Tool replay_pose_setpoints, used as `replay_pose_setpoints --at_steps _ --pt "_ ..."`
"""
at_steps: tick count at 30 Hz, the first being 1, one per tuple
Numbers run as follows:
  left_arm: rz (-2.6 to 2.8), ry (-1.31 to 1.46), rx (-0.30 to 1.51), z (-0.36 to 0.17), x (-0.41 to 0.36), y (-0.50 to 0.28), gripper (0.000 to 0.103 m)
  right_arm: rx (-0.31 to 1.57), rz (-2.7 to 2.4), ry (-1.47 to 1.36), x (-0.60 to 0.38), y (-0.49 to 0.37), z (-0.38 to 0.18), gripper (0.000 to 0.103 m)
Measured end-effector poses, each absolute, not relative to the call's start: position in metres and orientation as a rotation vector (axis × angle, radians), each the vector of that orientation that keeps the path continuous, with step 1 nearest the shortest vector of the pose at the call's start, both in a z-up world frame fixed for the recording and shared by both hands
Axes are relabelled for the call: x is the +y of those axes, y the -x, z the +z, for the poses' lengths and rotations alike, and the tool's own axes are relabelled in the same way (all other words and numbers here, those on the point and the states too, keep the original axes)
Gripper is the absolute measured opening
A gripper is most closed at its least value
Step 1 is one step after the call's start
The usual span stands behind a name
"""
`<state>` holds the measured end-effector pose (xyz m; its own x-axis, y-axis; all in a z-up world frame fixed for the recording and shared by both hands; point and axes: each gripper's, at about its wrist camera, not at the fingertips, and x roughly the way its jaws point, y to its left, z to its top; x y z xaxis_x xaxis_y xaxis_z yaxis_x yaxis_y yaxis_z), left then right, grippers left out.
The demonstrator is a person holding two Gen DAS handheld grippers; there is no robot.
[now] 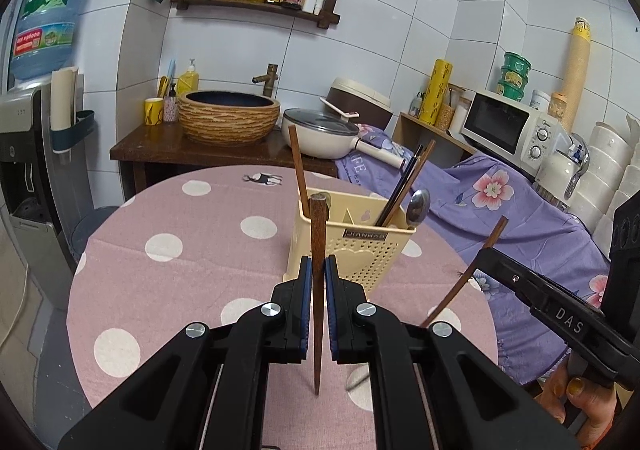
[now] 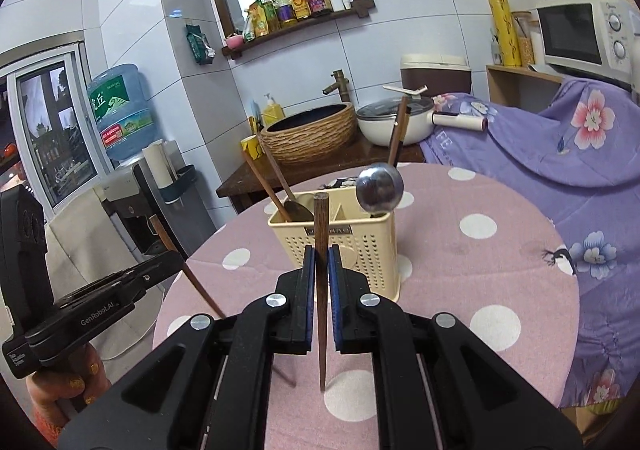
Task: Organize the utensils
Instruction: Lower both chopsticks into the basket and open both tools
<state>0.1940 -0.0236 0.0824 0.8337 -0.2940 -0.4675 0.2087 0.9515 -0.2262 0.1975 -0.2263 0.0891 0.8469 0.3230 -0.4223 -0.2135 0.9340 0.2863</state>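
Held a wooden chopstick (image 1: 318, 290) in the left gripper (image 1: 318, 282) and another (image 2: 321, 290) in the right gripper (image 2: 320, 274), jaws pinching each upright, cream utensil caddy (image 1: 352, 246) just ahead on the table, equally near both.

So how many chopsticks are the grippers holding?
2. One chopstick is in the left gripper, the other chopstick in the right gripper. More sticks stand in the holder, partly hidden.

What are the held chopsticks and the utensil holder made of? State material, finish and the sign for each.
Left chopstick and right chopstick: probably wood, smooth dark brown, with faint grain streaks. Utensil holder: likely molded plastic, matte cream, with regular punched holes and thin uniform walls.
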Motion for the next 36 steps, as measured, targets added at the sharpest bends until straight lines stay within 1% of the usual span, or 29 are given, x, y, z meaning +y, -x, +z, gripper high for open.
replay_pose_setpoints --at_steps 6,16,21,25,29,33,36 --pt "-0.264 0.152 0.483 0.098 -0.027 -0.205 0.007 0.462 0.292 -0.196 -0.222 -0.209 0.107 0.008" --pt "-0.307 0.123 0.452 0.132 -0.033 -0.215 0.007 0.485 0.325 -0.183 -0.225 -0.231 0.147 0.008" --pt "-0.354 0.128 0.422 0.169 -0.037 -0.222 0.007 0.441 0.335 -0.179 -0.227 -0.242 0.187 0.008" --pt "-0.361 0.114 0.363 0.208 -0.044 -0.231 0.007 0.387 0.309 -0.147 -0.227 -0.254 0.221 0.008" --pt "-0.349 0.106 0.317 0.235 -0.052 -0.246 0.007 0.342 0.277 -0.138 -0.226 -0.272 0.249 0.008" --pt "-0.316 0.091 0.322 0.239 -0.06 -0.268 0.007 0.327 0.241 -0.126 -0.227 -0.292 0.255 0.008" --pt "-0.281 0.072 0.327 0.23 -0.066 -0.284 0.007 0.331 0.218 -0.117 -0.227 -0.306 0.245 0.008"
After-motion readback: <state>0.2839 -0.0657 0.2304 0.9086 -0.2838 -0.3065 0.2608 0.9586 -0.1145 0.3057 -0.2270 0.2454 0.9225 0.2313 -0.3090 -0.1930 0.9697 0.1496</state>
